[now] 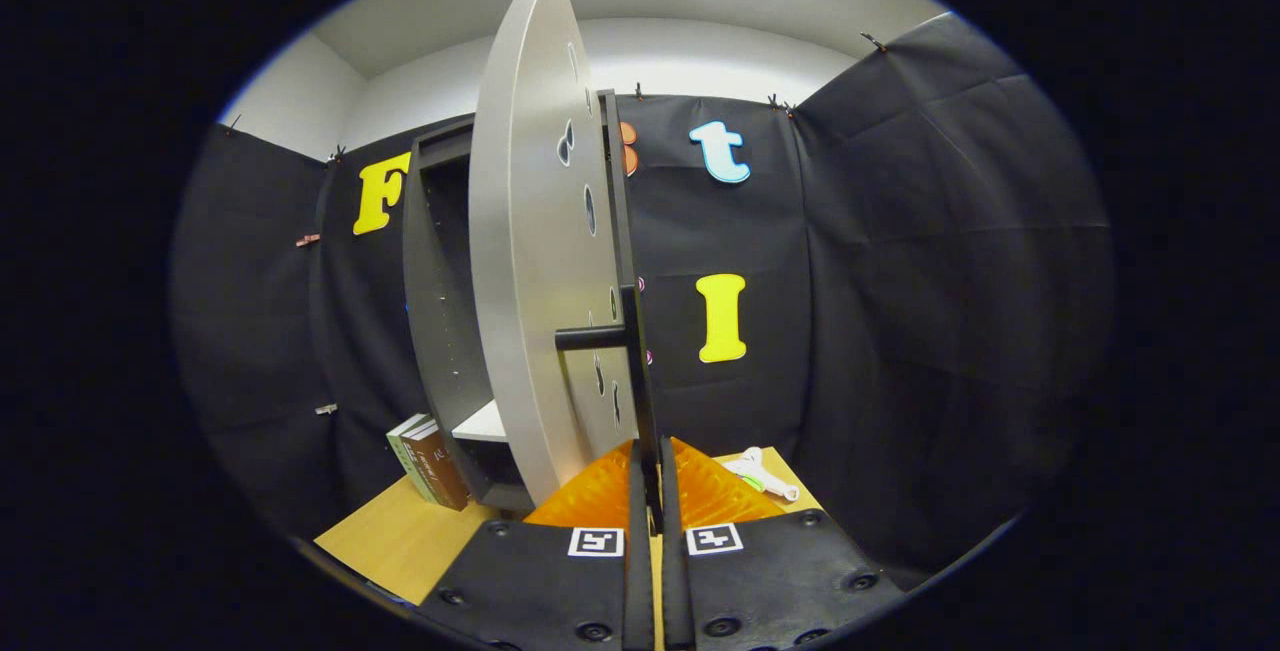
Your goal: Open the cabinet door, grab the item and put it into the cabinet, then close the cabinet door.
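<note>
Black cloth walls close off the booth, and a pale wooden table (400, 541) carries everything in it. On the table a dark cabinet (435, 301) is set upright, its open front turned toward the left. Its grey door (525, 261) is swung out and is seen nearly edge-on, standing tall directly ahead of the gripper (650, 481), with the long axis vertical. A dark bar handle (590, 337) juts from the door's face above the fingertips. The fingers are drawn almost together, with only a thin slit left between them; the lower edge of the door seems to be caught in that slit, though firm contact cannot be confirmed. A few books (428, 461) are stood beside the cabinet's left foot. A small white item (760, 473) is laid on the table to the right, just beyond the right finger and clear of the door. The opening step is judged under way; the item is not yet taken.
</note>
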Tool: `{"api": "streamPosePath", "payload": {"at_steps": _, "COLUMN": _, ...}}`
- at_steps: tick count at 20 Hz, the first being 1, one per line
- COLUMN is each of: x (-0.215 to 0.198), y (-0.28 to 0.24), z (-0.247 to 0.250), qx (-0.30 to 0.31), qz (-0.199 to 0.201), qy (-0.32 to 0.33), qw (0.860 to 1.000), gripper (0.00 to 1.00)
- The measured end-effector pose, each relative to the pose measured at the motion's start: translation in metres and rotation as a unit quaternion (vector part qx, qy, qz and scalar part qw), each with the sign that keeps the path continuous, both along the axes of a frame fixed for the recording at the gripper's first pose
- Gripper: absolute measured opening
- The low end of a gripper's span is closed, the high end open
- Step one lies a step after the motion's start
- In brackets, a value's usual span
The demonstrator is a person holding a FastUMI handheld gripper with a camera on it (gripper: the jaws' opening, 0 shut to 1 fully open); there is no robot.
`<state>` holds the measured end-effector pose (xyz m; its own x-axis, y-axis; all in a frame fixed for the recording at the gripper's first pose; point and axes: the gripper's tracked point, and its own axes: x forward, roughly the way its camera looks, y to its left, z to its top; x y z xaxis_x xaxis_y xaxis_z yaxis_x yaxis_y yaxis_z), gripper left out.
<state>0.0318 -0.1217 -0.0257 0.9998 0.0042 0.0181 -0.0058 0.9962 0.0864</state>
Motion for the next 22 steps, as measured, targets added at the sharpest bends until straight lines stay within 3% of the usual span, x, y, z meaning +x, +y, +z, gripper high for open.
{"api": "streamPosePath", "payload": {"at_steps": 6, "x": -0.017, "y": -0.012, "z": 0.005, "qx": -0.023, "qz": -0.067, "qy": -0.016, "qw": 0.997, "gripper": 0.13}}
{"api": "streamPosePath", "payload": {"at_steps": 12, "x": -0.042, "y": 0.019, "z": 0.013, "qx": -0.021, "qz": -0.129, "qy": -0.038, "qw": 0.991, "gripper": 0.08}}
{"api": "streamPosePath", "payload": {"at_steps": 19, "x": -0.059, "y": 0.125, "z": -0.031, "qx": -0.017, "qz": -0.128, "qy": 0.008, "qw": 0.992, "gripper": 0.08}}
{"api": "streamPosePath", "payload": {"at_steps": 20, "x": -0.056, "y": 0.138, "z": -0.039, "qx": -0.013, "qz": -0.125, "qy": 0.015, "qw": 0.992, "gripper": 0.18}}
{"api": "streamPosePath", "payload": {"at_steps": 22, "x": -0.046, "y": 0.160, "z": -0.057, "qx": -0.006, "qz": -0.115, "qy": 0.036, "qw": 0.993, "gripper": 0.18}}
